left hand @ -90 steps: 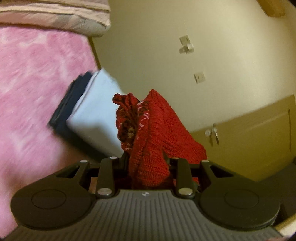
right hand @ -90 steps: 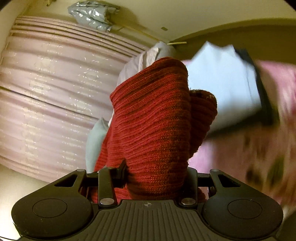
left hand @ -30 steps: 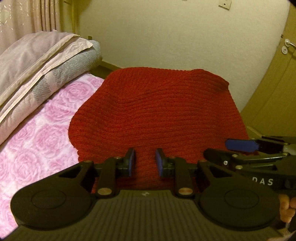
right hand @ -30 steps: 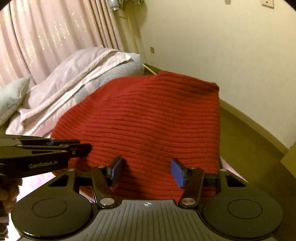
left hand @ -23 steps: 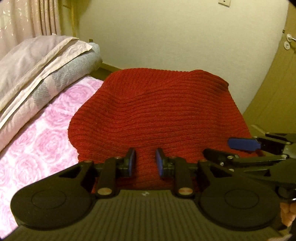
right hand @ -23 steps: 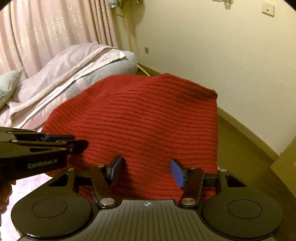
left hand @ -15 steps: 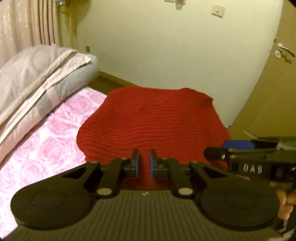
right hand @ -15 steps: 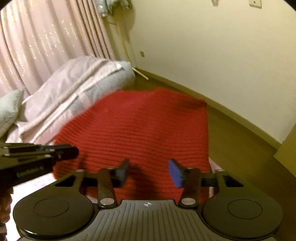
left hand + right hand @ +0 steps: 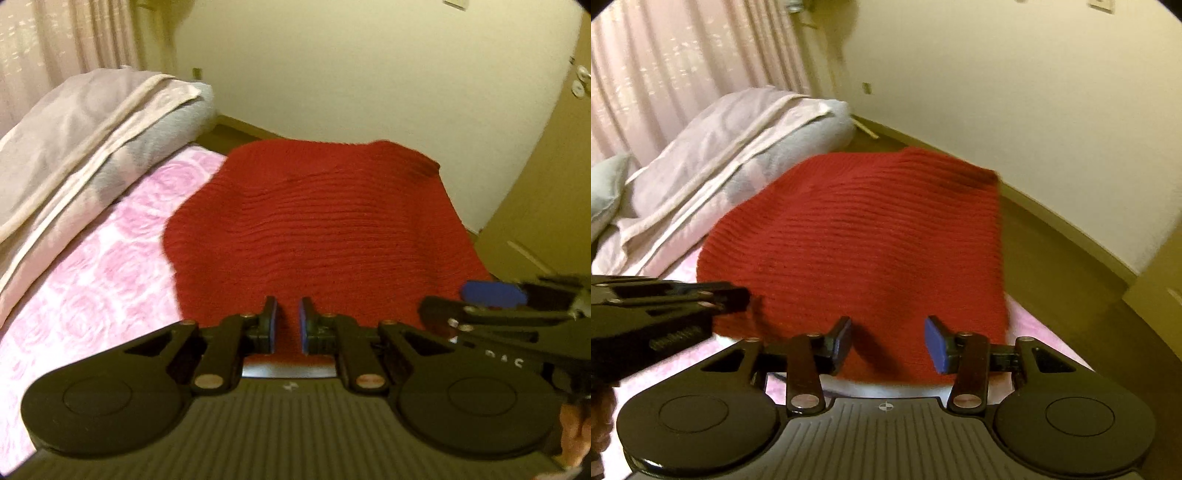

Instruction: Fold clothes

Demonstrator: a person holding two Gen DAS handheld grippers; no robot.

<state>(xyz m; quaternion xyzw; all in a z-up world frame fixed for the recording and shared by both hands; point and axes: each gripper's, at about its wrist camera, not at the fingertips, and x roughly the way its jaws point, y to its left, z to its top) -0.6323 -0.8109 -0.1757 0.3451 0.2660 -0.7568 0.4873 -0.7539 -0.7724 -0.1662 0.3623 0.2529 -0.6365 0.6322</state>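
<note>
A red knit sweater (image 9: pixel 317 229) lies spread flat on the pink rose-patterned bedspread (image 9: pixel 96 273); it also shows in the right wrist view (image 9: pixel 864 251). My left gripper (image 9: pixel 288 325) sits at the sweater's near edge with a narrow gap between its blue pads and nothing in it. My right gripper (image 9: pixel 888 339) is open wide and empty above the sweater's near hem. Each gripper appears in the other's view: the right one (image 9: pixel 491 295) at right, the left one (image 9: pixel 735 295) at left.
A folded lilac and grey duvet (image 9: pixel 85 147) lies at the far left of the bed, also in the right wrist view (image 9: pixel 738 147). Pink curtains (image 9: pixel 683 62) hang behind it. A cream wall (image 9: pixel 351 66) and brown floor (image 9: pixel 1071 266) lie beyond the bed's edge.
Three seconds ago both grippers held the bunched sweater in the air. It now lies flat, both have let go, and both have pulled back and up; the left jaws have narrowed.
</note>
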